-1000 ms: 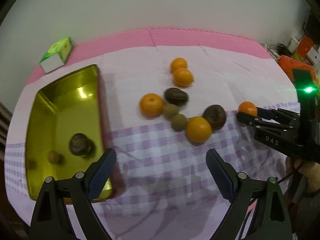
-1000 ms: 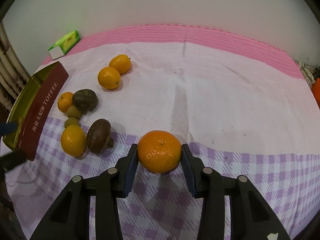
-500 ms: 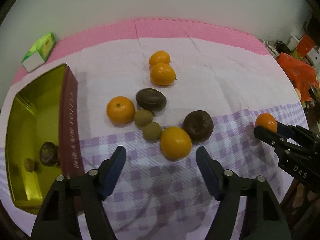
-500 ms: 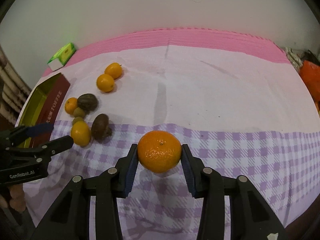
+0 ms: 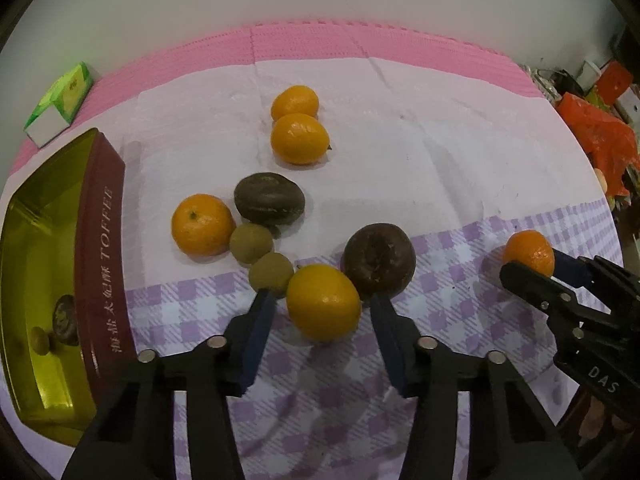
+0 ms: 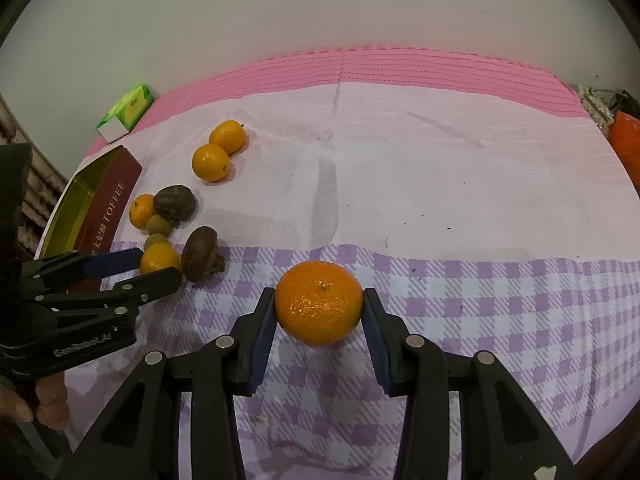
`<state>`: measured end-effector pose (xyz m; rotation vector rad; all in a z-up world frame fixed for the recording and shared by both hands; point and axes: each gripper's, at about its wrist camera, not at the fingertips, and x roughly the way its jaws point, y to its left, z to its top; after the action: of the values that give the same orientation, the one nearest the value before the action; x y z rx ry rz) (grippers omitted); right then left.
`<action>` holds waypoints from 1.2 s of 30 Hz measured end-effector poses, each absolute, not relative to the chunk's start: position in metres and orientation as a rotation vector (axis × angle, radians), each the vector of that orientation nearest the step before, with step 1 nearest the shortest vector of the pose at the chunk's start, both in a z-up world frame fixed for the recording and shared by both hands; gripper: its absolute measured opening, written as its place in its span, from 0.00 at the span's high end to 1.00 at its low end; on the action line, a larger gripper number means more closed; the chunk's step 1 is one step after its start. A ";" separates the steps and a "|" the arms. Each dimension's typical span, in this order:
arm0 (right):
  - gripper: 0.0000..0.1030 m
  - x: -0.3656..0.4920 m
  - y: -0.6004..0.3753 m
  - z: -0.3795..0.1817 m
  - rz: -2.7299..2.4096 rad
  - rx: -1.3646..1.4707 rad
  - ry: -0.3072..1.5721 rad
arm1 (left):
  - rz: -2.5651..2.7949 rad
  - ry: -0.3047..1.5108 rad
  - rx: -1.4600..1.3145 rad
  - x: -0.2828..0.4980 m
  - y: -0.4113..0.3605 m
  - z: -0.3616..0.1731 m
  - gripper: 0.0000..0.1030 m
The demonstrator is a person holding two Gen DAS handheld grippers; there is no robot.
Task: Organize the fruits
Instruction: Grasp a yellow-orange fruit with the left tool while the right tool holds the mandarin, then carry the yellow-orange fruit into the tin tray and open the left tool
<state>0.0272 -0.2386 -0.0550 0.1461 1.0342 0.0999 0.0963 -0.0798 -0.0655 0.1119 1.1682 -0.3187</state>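
While R claw (image 6: 319, 312) clamps mandarin (image 6: 319, 303) | L claw (image 5: 323, 312) apart round orange (image 5: 323, 302) | tin (image 5: 24, 280) part cut off

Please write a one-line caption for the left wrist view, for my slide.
Open left gripper brackets a yellow-orange citrus on the checked cloth, while the right gripper holds a mandarin.

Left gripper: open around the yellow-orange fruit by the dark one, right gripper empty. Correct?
Not quite. The right gripper is shut on a tangerine, as the right wrist view shows. The left gripper is indeed open around the yellow-orange fruit beside the dark fruit.
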 end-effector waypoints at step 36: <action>0.62 0.034 -0.233 -0.064 0.098 0.104 1.052 | -0.238 1.075 0.060 0.081 0.000 -0.006 0.62</action>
<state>0.0337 -0.2329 -0.0645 0.1037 1.0518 0.0977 0.0807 0.0003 -0.0058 0.0598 1.0746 -0.2379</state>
